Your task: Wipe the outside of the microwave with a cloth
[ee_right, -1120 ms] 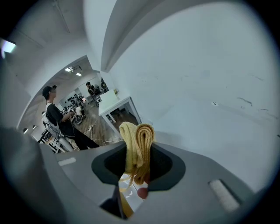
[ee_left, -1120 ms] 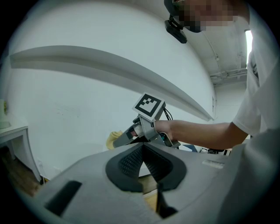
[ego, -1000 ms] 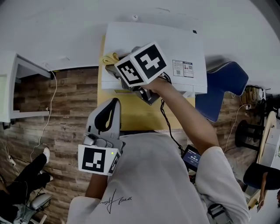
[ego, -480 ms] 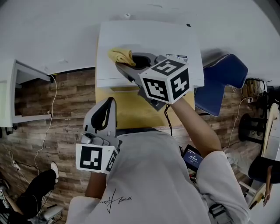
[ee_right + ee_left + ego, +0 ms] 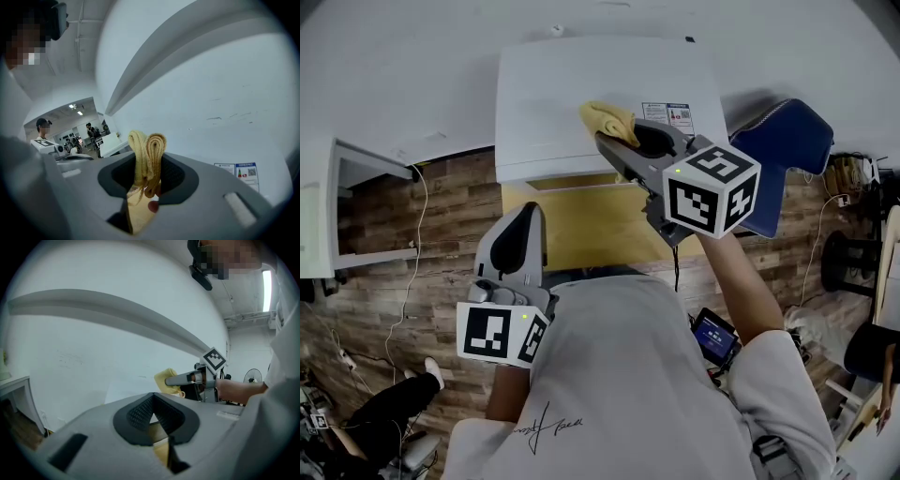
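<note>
Cloth over microwave top, right gripper closed on it

Pinched a folded yellow cloth (image 5: 149,146) between the jaws of the right gripper (image 5: 149,161), with the folds standing up past the pads. Extended that gripper forward from the person's right arm (image 5: 736,281), with its marker cube (image 5: 712,189) behind the jaws. Held the cloth over the white top of the microwave (image 5: 562,94), near the front edge and just beside the printed labels (image 5: 668,114). Could not tell from any view whether cloth and top touched.

Held the left gripper (image 5: 152,401) low and close to the body, jaws drawn together at the tips with nothing between them. Aimed it toward the microwave front, well apart from the cloth. Looked, in the left gripper view, up at the right gripper and the cloth at the microwave's upper edge.

Showed the microwave standing on a yellow table (image 5: 581,230), with a white wall (image 5: 412,66) behind it. Showed wood floor (image 5: 441,244) to the left of the table and a blue chair (image 5: 787,150) to its right. Showed a white shelf unit (image 5: 328,216) at the far left edge of the head view. Showed a white shirt (image 5: 628,394) filling the lower middle of that view. Caught several distant people (image 5: 89,129) in the room behind, in the right gripper view.
</note>
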{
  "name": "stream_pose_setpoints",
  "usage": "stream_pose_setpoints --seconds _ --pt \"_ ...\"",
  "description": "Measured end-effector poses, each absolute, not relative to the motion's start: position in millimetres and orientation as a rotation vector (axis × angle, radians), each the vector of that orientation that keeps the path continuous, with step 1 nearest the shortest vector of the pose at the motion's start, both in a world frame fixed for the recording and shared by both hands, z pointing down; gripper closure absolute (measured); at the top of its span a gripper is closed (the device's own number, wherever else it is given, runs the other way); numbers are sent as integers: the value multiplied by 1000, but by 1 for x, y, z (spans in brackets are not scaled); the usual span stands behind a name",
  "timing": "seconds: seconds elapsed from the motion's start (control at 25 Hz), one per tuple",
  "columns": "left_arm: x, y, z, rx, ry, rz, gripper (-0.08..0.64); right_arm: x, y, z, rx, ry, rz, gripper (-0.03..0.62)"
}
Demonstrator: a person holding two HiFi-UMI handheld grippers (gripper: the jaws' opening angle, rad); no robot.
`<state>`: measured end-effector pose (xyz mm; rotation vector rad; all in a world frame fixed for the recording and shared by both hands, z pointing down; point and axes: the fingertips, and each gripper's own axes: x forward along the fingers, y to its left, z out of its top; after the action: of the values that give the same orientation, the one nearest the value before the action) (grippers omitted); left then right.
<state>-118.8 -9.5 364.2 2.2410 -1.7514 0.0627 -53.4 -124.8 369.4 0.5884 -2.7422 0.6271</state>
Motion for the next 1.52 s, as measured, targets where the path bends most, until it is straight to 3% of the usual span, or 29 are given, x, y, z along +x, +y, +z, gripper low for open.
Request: stream_pose_setpoints --seconds 0.2,0.8,1.52 --pt "-120 -10 369 2203 -1754 59 571 -12 -121 367 687 -2760 692 469" --pt "-100 -18 381 2205 -1736 72 571 77 -84 362 922 -2787 473 471" --pt "-65 -14 392 2180 -1717 151 571 118 -65 383 940 -2795 505 474"
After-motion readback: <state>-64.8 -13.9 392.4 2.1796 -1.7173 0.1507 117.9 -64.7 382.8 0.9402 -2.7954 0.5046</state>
